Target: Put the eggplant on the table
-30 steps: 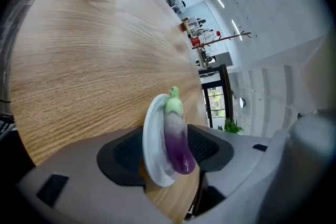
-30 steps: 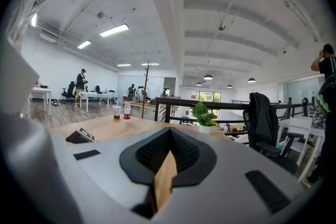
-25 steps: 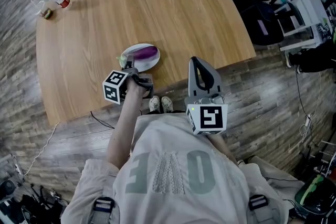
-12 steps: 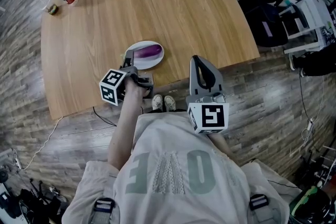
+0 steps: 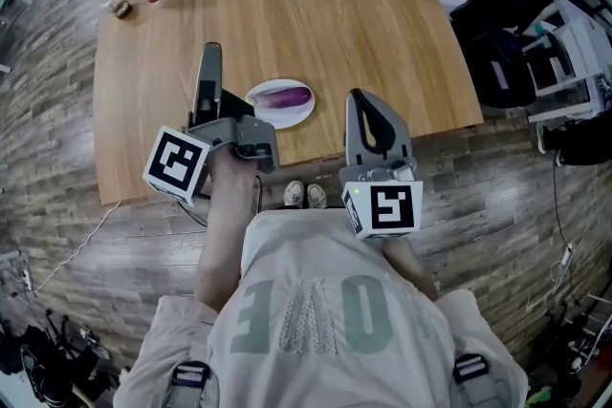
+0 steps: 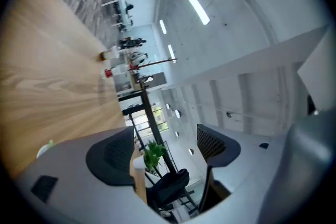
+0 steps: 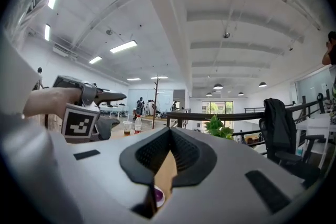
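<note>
- Head view: I see the eggplant (image 5: 287, 96) lying on a white plate (image 5: 277, 117) near the front edge of the wooden table (image 5: 287, 5). My left gripper (image 5: 210, 54) is left of the plate and my right gripper (image 5: 361, 100) is right of it.
- Left gripper view: the left gripper (image 6: 165, 144) has just been opening its jaws. They stand wide with nothing between them.
- Right gripper view: the right gripper (image 7: 168, 136) has its jaws closed tip to tip and holds nothing. The eggplant (image 7: 158, 195) shows below them.

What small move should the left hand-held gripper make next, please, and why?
Probably lower the left hand-held gripper toward the eggplant: its jaws have just been opening, nothing between them, it hangs left of the plate, and the eggplant lies on that plate, not the table.
</note>
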